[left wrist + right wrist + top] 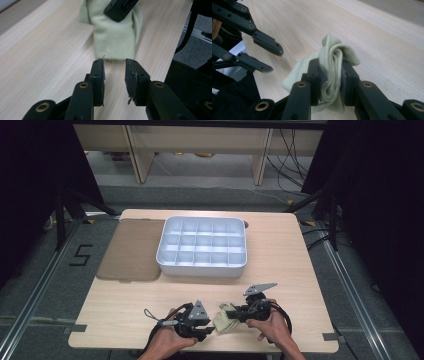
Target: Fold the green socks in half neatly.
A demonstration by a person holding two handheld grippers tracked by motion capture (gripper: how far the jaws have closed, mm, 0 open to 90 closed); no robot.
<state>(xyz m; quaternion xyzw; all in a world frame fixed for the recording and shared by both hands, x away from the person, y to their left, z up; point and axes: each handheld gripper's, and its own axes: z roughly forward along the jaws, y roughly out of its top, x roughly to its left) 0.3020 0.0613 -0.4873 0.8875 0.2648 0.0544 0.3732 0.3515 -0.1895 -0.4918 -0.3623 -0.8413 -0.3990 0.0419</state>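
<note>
A pale yellow-green folded cloth (pixel 225 320) lies near the table's front edge, between the two grippers. My right gripper (pixel 330 68) is shut on it, and the bunched folds of the cloth (pixel 335 53) are squeezed between its pads. In the left gripper view the cloth (pixel 113 37) hangs just beyond my left gripper (pixel 114 63), whose jaws stand open with nothing between them. One jaw of the right gripper (pixel 120 8) presses on the cloth's top. From above, the left gripper (pixel 209 332) sits left of the cloth and the right gripper (pixel 236 316) sits to its right.
A white tray (pixel 200 268) with several empty compartments stands at the table's far middle. A brown mat (pixel 132 250) lies to its left. Bare wooden tabletop (pixel 280 270) spreads between the tray and the hands. The table's front edge runs close below the grippers.
</note>
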